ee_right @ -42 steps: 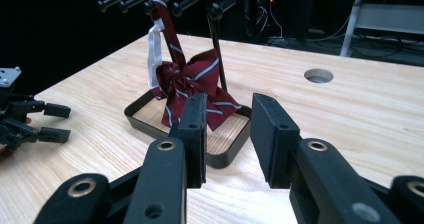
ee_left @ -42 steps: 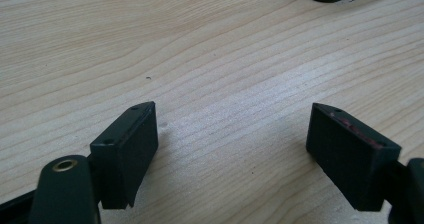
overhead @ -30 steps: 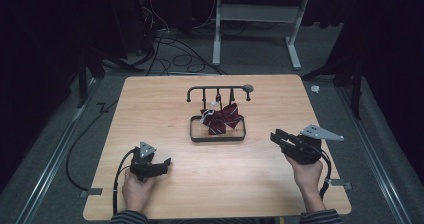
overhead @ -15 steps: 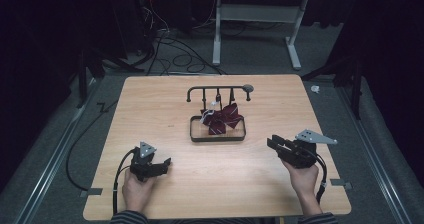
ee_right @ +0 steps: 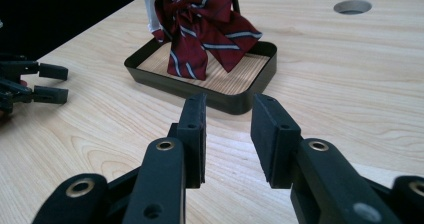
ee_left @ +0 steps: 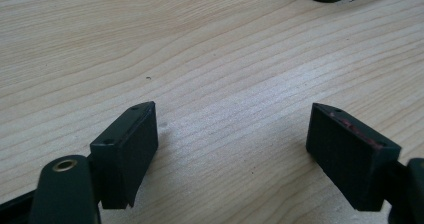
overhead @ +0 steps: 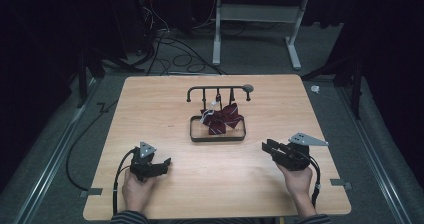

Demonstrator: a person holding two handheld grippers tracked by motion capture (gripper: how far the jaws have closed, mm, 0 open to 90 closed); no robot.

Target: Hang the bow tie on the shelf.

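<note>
Since the earlier frames the right gripper (overhead: 267, 148) has sunk toward the table (overhead: 150, 104) and drifted slightly toward the centre, while the left gripper (overhead: 162, 165) has kept its place near the front edge. Nearest the person, both hands rest low over the bare wood. In the left gripper view the jaws stand spread wide with nothing but wood grain between them. In the right gripper view the jaws stand partly apart, a narrow gap between the pads, and hold nothing; they point toward the tray (ee_right: 250, 96). Farther out, at the table's middle, the tray lies flat, and in it sits the bow (ee_right: 200, 24), dark red with pale stripes, its tails drooping onto the tray floor. A white tag (ee_right: 151, 4) shows at its upper left. The bow seems to hang from the rack (overhead: 217, 89) that stands just behind the tray, though the link is too small to make out. Beyond the table lie cables and a frame on the floor. I judge this to be the approach step: nothing is grasped yet, and the right gripper is lining up on the bow. The next move calls for carrying that gripper forward over the tray wall, opening it enough to take a fold of cloth, and closing on the bow without knocking the rack or dragging the tray.
</note>
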